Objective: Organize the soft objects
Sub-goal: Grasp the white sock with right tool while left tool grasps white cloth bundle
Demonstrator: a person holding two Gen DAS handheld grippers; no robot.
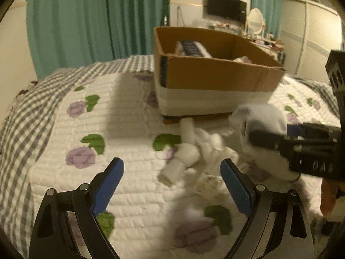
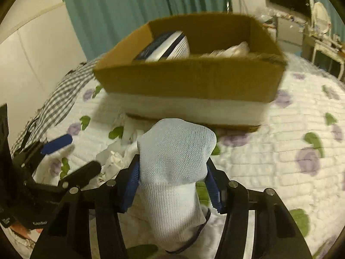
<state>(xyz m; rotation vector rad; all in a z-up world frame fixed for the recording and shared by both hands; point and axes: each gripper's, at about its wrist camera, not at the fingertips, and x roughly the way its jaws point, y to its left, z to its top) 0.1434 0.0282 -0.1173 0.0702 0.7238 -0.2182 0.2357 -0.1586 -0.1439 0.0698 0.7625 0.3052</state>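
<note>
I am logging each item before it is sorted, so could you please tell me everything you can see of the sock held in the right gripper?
The sock is pale blue-white knit: a fine mesh upper part and a thicker ribbed lower part, with a dark trim showing at its bottom edge. It looks soft and bunched into a rounded bundle. The right gripper is shut on it, blue pads pressing both sides, holding it upright above the floral quilt, in front of the cardboard box. It appears to touch only the pads.
</note>
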